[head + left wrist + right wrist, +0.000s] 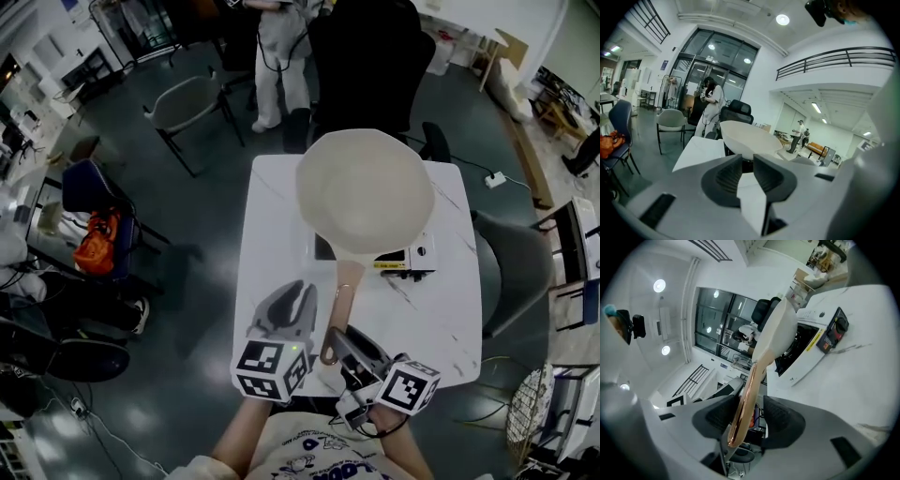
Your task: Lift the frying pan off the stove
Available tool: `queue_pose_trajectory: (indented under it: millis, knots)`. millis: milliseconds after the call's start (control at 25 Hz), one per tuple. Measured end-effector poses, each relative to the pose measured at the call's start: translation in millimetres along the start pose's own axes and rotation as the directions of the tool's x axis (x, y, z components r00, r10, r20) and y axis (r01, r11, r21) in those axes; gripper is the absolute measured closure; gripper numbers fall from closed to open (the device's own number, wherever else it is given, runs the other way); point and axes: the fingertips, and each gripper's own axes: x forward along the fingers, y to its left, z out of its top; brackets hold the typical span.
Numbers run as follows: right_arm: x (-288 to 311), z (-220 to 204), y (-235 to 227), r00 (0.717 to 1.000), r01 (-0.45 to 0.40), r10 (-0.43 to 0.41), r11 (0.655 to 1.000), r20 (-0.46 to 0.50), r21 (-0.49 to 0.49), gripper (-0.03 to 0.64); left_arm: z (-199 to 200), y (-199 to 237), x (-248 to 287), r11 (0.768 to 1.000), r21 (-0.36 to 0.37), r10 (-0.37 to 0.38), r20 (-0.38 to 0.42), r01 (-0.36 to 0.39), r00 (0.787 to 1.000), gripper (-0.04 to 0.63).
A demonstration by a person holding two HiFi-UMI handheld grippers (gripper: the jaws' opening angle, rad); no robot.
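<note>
A cream frying pan (366, 192) sits over a white portable stove (417, 258) on the white table (272, 216). Its long copper-toned handle (342, 295) points toward me. My right gripper (349, 349) is at the handle's end. In the right gripper view the handle (747, 390) runs between the jaws, close to the left pad, with a gap to the right pad, so the right gripper (749, 416) is open. The pan (776, 333) and stove (811, 350) lie ahead of it. My left gripper (295, 305) hovers left of the handle, shut and empty (747, 164), facing the pan (750, 136).
A person in white (277, 56) stands beyond the table's far edge beside a black office chair (375, 56). A grey chair (511, 262) stands at the table's right, another (187, 103) at the far left. An orange bag (94, 239) lies on a blue chair.
</note>
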Motion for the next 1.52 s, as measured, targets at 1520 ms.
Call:
queue_pose_trajectory:
  millis: [1520]
  knots:
    - [19, -22, 11, 0.985, -0.092, 0.11, 0.987, -0.137, 0.131, 0.484, -4, 4, 29, 0.928, -0.285, -0.279, -0.111, 0.239, 0.954, 0.535]
